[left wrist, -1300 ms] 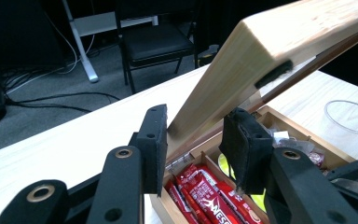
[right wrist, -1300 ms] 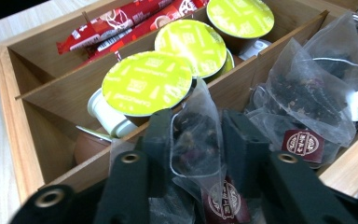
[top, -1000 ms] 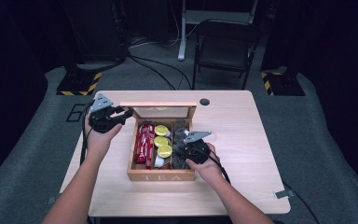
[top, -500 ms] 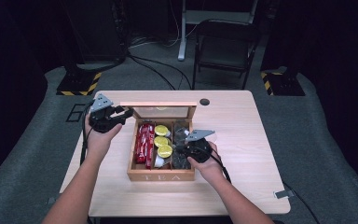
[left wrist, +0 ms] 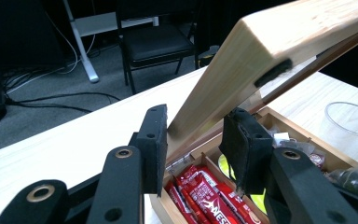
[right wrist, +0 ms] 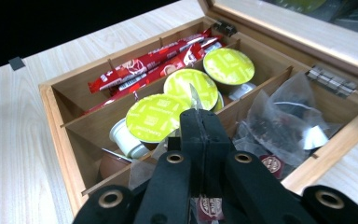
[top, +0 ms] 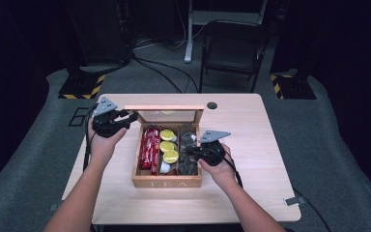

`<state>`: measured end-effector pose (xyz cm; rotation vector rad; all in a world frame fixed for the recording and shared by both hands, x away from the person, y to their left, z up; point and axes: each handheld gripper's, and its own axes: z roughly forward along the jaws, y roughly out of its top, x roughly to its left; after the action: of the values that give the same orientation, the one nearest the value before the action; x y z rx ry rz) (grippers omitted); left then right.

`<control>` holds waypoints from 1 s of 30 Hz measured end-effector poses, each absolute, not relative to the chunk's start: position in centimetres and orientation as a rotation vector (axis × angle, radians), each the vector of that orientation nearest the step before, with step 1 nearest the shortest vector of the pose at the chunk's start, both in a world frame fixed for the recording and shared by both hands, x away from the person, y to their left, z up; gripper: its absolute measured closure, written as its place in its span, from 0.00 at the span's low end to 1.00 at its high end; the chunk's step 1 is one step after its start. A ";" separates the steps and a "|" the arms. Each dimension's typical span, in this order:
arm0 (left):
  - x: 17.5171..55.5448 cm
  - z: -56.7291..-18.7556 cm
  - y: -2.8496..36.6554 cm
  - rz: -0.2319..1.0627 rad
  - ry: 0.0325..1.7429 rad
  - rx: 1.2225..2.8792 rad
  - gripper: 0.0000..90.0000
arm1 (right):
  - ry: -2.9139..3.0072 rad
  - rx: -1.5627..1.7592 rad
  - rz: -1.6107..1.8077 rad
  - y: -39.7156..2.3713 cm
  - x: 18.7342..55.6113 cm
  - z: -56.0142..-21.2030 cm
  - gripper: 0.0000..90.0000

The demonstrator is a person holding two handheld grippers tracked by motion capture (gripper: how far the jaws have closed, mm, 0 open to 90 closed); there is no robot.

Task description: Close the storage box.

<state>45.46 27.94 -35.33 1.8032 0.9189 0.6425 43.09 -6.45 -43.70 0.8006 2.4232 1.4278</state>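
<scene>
Tea box [top: 166,166] sits between both tongs; left tongs [left wrist: 193,147] pinch its raised lid [left wrist: 261,60], a grip plain in the left gripper view. Right tongs [right wrist: 199,128], pressed together on a clear sachet corner [right wrist: 193,95], hover beside three green-topped capsules [right wrist: 156,116].

The person's two bare forearms came up from the near edge of the high view. The left arm reached forward and a bit outward, and the left hand [top: 101,140] wrapped around the left tongs [top: 129,116], which pointed level toward the right. In the left gripper view their two black jaws stood a little apart, with a slanted wooden edge between the pads [left wrist: 154,140], which pressed on it. The right arm slanted inward, and the right hand [top: 217,162] held the right tongs [top: 187,151], which pointed to the left and tipped down. Their jaws had just closed tight together, with a thin clear scrap pinched at the tips.
</scene>
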 end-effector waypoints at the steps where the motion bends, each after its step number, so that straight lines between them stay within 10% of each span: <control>1: 45.5 -35.3 27.9 0.643 0.919 1.804 0.68 | 2.420 0.810 1.434 -6.6 43.0 -43.6 1.00; 30: 45.4 -35.3 27.8 0.650 0.926 1.804 0.68 | 2.294 0.890 1.476 -10.7 43.2 -40.9 1.00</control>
<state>45.43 27.83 -35.28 1.8039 0.9261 0.6503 43.16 -10.72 -40.91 0.8900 2.2942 1.4756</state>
